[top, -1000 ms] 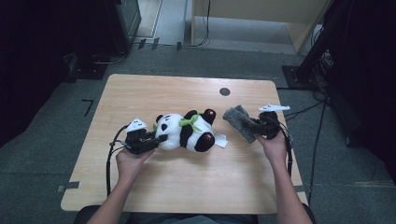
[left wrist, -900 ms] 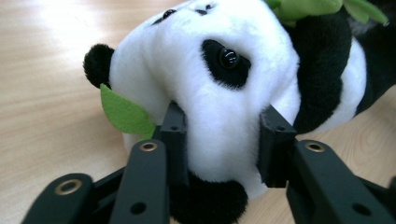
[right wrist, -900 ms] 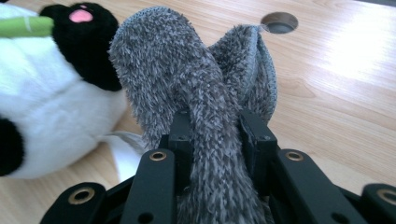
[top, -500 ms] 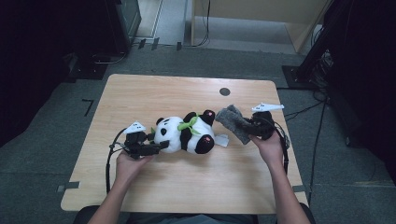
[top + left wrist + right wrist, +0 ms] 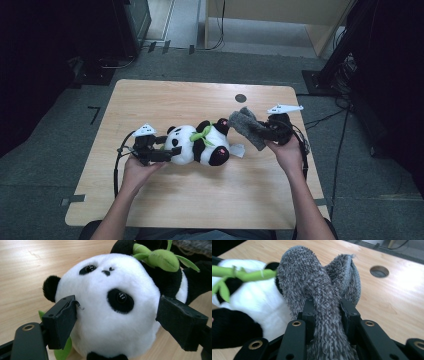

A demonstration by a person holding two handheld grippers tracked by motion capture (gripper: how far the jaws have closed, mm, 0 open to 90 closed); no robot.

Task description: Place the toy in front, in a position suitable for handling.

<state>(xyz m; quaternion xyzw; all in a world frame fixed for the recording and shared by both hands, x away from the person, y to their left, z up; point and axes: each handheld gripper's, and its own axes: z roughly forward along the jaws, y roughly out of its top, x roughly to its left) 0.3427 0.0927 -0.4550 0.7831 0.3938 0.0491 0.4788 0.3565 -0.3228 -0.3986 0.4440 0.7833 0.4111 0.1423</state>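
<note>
Wooden table: left gripper fingers just opened around panda; right gripper clamps grey cloth, seemingly folded.

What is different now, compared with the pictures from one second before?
The left gripper has just been opening its jaws and has let go of the panda's head, which sits between them, unpressed. The right gripper, shut on the grey cloth, has lifted it slightly, away from the person. The panda stays lying on the table.
</note>
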